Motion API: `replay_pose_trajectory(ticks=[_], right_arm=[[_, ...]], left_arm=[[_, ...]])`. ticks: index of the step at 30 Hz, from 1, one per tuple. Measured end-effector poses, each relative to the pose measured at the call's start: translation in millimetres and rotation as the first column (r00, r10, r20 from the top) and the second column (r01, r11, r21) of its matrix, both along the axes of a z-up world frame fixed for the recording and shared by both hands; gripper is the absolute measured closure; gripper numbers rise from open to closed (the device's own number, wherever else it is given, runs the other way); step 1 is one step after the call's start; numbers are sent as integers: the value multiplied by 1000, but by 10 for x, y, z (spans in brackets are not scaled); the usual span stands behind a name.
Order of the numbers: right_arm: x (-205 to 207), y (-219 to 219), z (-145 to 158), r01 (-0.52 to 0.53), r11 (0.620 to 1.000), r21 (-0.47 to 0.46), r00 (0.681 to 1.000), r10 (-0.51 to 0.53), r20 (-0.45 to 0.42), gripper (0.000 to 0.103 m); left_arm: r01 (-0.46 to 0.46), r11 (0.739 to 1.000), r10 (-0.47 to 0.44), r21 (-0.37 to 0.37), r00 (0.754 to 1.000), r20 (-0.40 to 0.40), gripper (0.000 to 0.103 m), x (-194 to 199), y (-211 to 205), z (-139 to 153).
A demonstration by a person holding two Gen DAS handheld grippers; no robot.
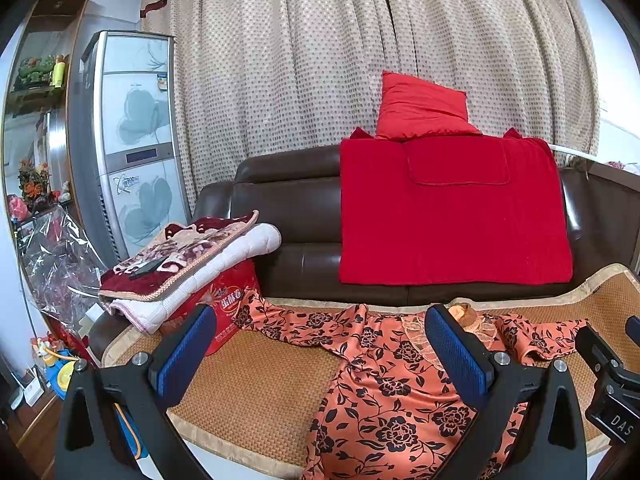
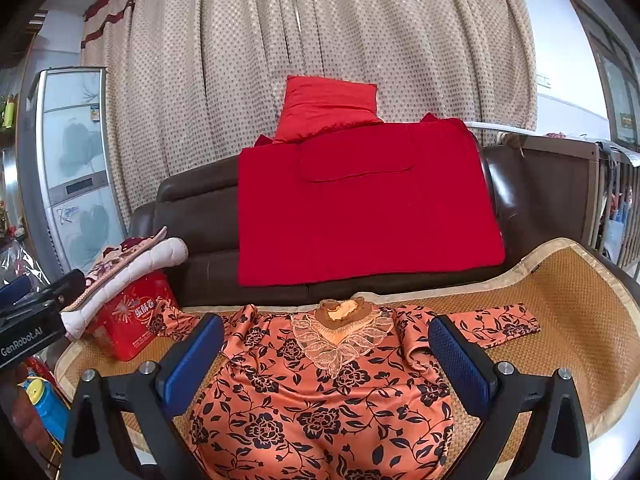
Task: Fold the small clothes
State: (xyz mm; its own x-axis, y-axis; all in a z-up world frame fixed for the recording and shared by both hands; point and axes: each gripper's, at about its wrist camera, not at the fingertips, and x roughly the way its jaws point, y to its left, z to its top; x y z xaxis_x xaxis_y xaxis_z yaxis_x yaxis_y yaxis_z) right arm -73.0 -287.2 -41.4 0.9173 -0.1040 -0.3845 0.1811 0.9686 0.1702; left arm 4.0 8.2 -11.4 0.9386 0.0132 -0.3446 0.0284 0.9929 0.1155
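While both grippers hang over the couch seat, that orange floral top (image 2: pixel 320 392) is spread out flat on the woven mat (image 2: pixel 560 320), neckline toward the backrest and one sleeve (image 2: pixel 496 322) stretched off to the right. The left gripper (image 1: pixel 320 356) has its blue pads spread wide with nothing in them, over the shirt's left half. The right gripper (image 2: pixel 326 360) is just as wide and just as bare, lined up with the lace collar (image 2: pixel 340 340). A red blanket (image 2: pixel 360 208) is draped down the brown sofa (image 2: pixel 192 208), with a red pillow (image 2: pixel 328 104) on top. Folded quilts (image 1: pixel 188 264) sit on a red box (image 1: pixel 228 312) at the left end.
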Motion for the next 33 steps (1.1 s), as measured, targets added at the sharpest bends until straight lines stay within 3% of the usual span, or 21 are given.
replay_pose_trajectory(ticks=[33], right_arm=[[101, -98, -145, 12, 1000, 25, 999, -11, -37, 0]], left_arm=[[14, 1000, -13, 27, 1000, -23, 0, 92, -124, -44]])
